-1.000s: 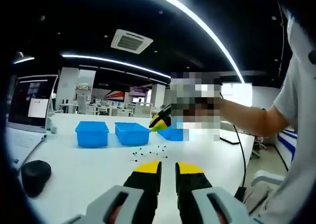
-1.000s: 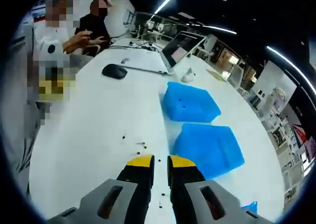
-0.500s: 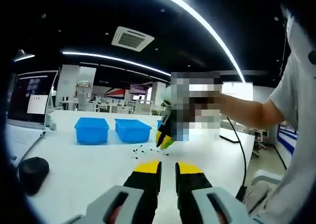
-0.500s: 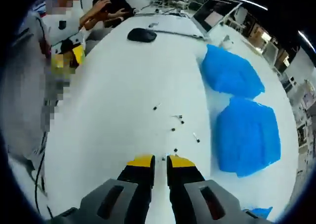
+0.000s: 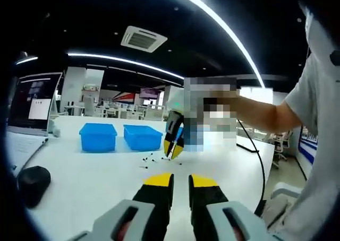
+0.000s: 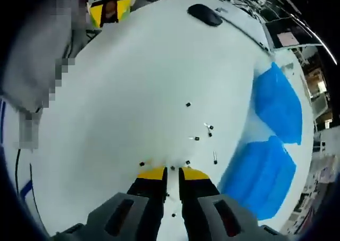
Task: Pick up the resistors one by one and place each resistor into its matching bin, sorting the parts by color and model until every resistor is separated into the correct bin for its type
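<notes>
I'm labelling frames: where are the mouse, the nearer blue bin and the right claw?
mouse [image 6: 204, 15], right gripper view, on its top.
nearer blue bin [image 6: 256, 174], right gripper view, on its wall.
right claw [image 6: 171, 173], right gripper view, between its tips.

Two blue bins [image 6: 277, 104], about nine loose resistors [image 6: 196, 138], one mouse [image 6: 204, 14].

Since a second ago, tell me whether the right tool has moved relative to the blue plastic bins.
Yes. In the left gripper view, the right tool has swung from beside the blue plastic bins down toward the scattered small dark resistors on the white table.

Small dark resistors [image 6: 196, 138] scattered beside blue bins [image 6: 279, 105]
</notes>
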